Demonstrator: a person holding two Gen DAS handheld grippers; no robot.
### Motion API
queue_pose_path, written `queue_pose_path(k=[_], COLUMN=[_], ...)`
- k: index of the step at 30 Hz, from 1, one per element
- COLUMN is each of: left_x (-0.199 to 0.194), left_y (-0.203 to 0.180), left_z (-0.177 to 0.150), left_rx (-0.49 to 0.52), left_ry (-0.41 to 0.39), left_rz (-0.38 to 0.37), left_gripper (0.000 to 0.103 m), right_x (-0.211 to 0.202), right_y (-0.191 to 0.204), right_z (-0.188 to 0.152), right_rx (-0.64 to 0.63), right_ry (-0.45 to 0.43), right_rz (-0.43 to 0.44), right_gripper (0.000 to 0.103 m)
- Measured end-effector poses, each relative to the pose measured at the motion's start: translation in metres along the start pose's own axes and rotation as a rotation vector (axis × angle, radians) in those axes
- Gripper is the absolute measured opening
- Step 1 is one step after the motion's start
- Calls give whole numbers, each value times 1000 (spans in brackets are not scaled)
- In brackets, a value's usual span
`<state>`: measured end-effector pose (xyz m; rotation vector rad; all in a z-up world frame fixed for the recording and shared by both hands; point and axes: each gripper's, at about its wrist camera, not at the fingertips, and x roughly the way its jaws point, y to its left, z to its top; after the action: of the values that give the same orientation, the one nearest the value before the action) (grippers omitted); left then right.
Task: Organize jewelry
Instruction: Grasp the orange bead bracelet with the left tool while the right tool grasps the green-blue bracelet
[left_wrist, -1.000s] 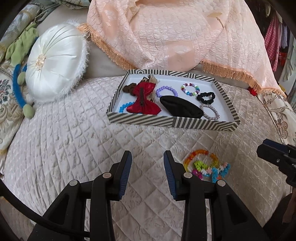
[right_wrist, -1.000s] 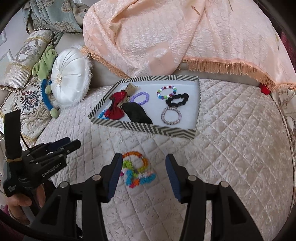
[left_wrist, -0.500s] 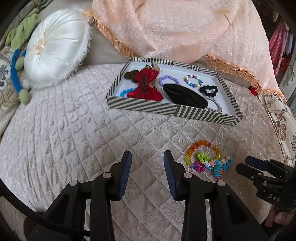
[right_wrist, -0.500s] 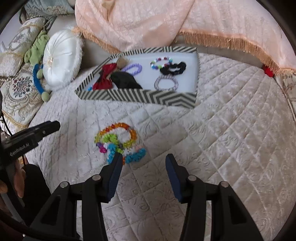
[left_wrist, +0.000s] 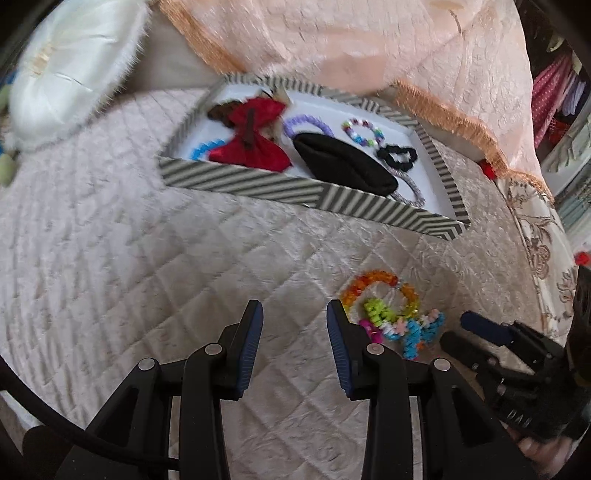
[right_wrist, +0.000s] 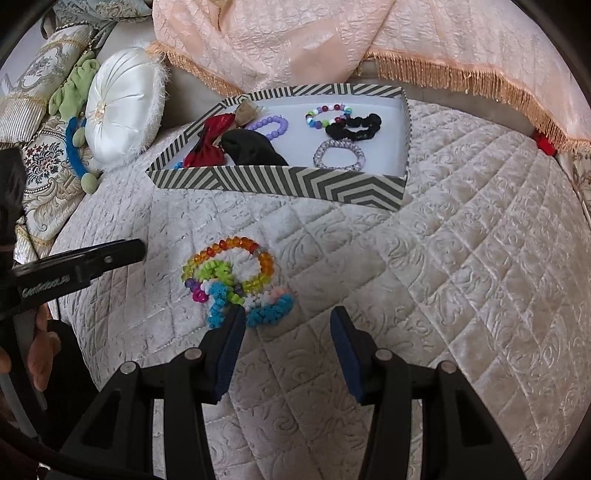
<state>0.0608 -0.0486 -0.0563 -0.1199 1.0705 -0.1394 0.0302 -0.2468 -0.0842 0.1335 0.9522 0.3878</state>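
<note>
The left gripper (right_wrist: 88, 264), seen from the right wrist view, is carrying white lettering along the side of its black body. The lettering is appearing to read "GenRobot.AI", though blur is making the middle letters uncertain.

The right gripper (left_wrist: 480, 334), seen from the left wrist view, is showing pale raised letters on its black housing near the lower right edge. These are reading "DAS"; any further characters are sitting out of frame or are too dark to make out.

Nothing else in either view is showing legible text.
</note>
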Motion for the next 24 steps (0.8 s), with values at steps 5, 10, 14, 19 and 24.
queue_pose_path(k=[5,10,14,19,24], left_x=[24,44,53,59,53], left_y=[-16,-34,-41,-42,-33], left_z=[14,22,27,32,30], left_rx=[36,97,123,114,103], left_ry=[86,135,128,111,62], left_rz=[-46,-35,3,-2,14], left_gripper=[13,13,13,13,0], right_x=[1,0,2,5,7], right_y=[3,5,2,-1,0], right_z=[-1,-3,-4,-3,1], right_rx=[-16,-29,-27,-23,-24], right_ry=[6,10,14,17,4], right_rz=[1,1,1,6,16], right_gripper=[50,50,50,50,50])
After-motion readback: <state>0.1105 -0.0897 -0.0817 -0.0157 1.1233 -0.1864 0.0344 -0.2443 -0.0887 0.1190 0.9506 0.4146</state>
